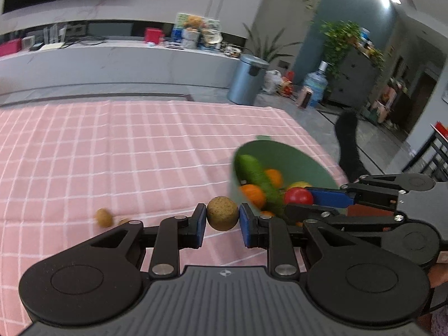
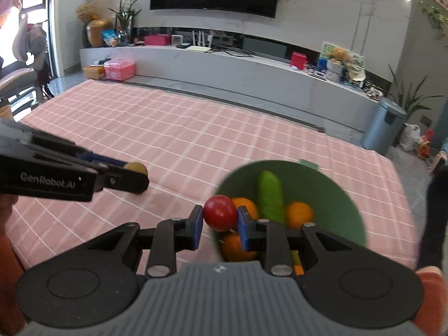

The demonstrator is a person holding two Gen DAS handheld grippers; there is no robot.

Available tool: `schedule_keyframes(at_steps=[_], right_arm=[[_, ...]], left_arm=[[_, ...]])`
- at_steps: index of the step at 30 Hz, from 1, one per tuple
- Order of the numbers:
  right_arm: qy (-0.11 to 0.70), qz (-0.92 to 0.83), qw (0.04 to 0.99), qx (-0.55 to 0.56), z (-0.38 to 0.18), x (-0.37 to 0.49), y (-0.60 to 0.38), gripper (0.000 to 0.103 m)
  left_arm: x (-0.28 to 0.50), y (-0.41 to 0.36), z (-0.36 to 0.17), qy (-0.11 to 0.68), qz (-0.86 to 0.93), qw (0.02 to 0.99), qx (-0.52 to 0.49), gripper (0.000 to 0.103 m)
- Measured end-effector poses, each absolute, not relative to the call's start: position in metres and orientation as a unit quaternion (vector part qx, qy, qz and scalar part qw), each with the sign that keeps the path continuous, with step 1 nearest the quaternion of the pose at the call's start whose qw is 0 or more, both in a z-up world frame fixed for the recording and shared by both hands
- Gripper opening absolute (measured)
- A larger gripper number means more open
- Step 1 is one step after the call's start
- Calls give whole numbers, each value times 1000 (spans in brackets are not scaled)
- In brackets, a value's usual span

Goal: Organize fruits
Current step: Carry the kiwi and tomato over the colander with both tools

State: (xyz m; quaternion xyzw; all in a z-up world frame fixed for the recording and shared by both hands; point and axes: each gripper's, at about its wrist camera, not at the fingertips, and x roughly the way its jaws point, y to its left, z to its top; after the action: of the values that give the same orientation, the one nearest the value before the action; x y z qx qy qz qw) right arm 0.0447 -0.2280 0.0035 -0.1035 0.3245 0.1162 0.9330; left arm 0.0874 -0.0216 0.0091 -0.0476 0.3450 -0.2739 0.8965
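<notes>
**Both grippers carrying fruit beside the green bowl**

Left wrist view: the left gripper [image 1: 222,218] is pinching a round brown fruit [image 1: 222,213] between its blue pads, holding it above the pink checked tablecloth [image 1: 112,154]. Just to its right, the green bowl [image 1: 296,162] is sitting on the cloth, holding a cucumber [image 1: 253,169], two oranges [image 1: 253,194] and a yellow fruit partly hidden behind the other tool. The right gripper [image 1: 305,198] is reaching in from the right edge, clamping a red tomato [image 1: 298,196] at the bowl's near side. Another small brown fruit [image 1: 104,217] is lying on the cloth to the left, well apart from the bowl.

Right wrist view: the right gripper [image 2: 219,219] is gripping the tomato [image 2: 219,212] over the near left rim of the bowl [image 2: 344,196]. Inside, the cucumber [image 2: 270,196] is lying between oranges [image 2: 299,214]. The left gripper [image 2: 134,176] is coming in from the left, closed around the brown fruit [image 2: 137,168], near the bowl but apart from it.
</notes>
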Motion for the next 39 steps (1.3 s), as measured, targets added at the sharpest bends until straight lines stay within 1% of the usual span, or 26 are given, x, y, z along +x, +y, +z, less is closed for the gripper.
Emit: schedule_keyframes(at_steps=[6,15,19,32,39], right_arm=[[342,109,925,-125,2,37,-251,22],[377,116,911,-121,-7,42,-283,22],[378,124,910,-117,-10,49,-288,22],[420,140,885,-144,-18,67,-296,22],[429,145,881,-139,-21,73,-298,22]], left_arm=[[98,-65,19,362,-313,877,-36,28],[125,-115,6,414,-344,843,-23,28],[127,-132,-6,428,-341,837,15,28],[137,-159,-28,475,-331,811,83,28],[143,-162,-35,484,-326,806,95,28]])
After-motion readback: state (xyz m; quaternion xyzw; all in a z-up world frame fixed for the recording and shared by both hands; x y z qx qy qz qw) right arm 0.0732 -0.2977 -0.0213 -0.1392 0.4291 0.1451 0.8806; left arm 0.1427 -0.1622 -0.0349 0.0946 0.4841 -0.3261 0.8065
